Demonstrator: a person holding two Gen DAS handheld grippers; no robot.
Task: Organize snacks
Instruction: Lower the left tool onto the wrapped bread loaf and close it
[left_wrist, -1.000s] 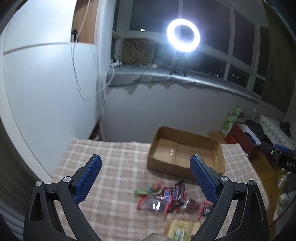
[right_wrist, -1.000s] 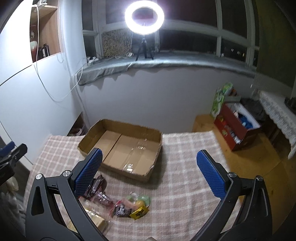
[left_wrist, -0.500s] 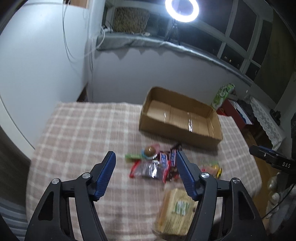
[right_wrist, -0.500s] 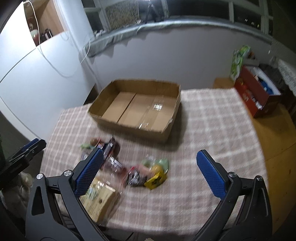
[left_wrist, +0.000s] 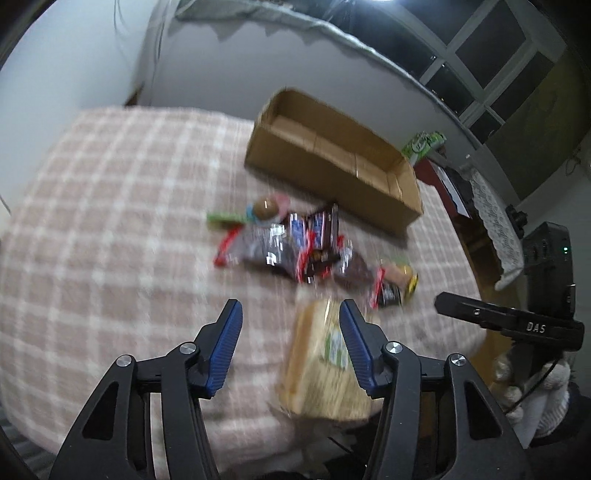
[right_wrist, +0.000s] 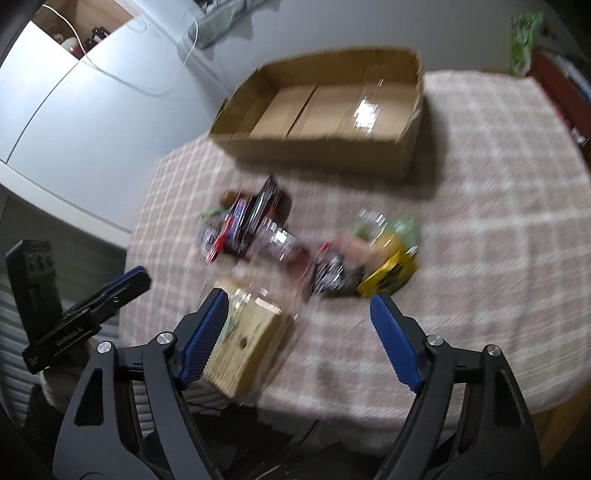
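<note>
A pile of wrapped snacks (left_wrist: 295, 243) (right_wrist: 258, 229) lies mid-table on the checked cloth, in front of an empty cardboard box (left_wrist: 325, 184) (right_wrist: 314, 151). A tan cracker pack (left_wrist: 325, 362) (right_wrist: 251, 339) sits nearest the front edge. A yellow packet (right_wrist: 391, 269) (left_wrist: 402, 277) lies at the pile's right end. My left gripper (left_wrist: 290, 310) hovers over the cloth with its jaws closing; its right finger overlaps the tan pack, and nothing is pinched. My right gripper (right_wrist: 297, 299) hangs above the cloth between the tan pack and the yellow packet, jaws closing, nothing between the pads. Both views are blurred.
A white cupboard (right_wrist: 74, 110) stands left of the table. A red box (right_wrist: 561, 85) and a green carton (left_wrist: 421, 142) sit on the floor to the right. The right gripper's black body (left_wrist: 517, 325) shows beside the table's front right corner.
Both grippers have sunk toward the table and tipped downward, so the ring light has left the views. The left jaws have narrowed a lot, the right jaws a little.
</note>
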